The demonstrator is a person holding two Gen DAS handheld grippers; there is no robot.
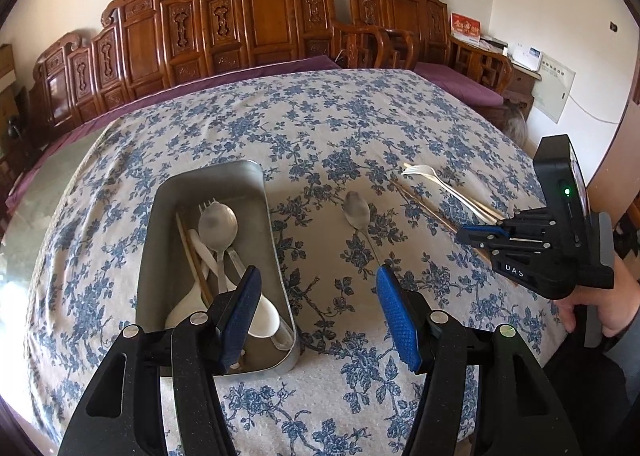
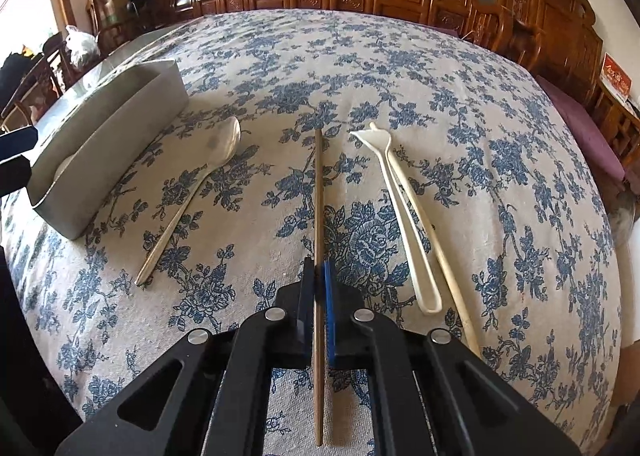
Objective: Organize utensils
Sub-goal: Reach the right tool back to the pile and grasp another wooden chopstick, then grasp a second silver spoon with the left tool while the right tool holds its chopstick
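Floral cloth covers the counter (image 2: 400, 67). Right gripper (image 2: 319, 276) is clamped on a brown chopstick (image 2: 318, 191); left of it lies a metal spoon (image 2: 224, 145), right of it a white fork (image 2: 384, 159) — all outside the tin (image 1: 256, 191). Left gripper (image 1: 316, 312) hangs spread wide over the tin's near end, holding nothing. Several utensils are binned already — roughly half done.

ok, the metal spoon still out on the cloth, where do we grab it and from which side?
Grip the metal spoon mid-handle, from above, fingers straddling the thin shaft. It lies flat on the tablecloth, bowl toward the tin, handle tip toward the near edge. The open left gripper is nearest; the right gripper is shut on a chopstick.
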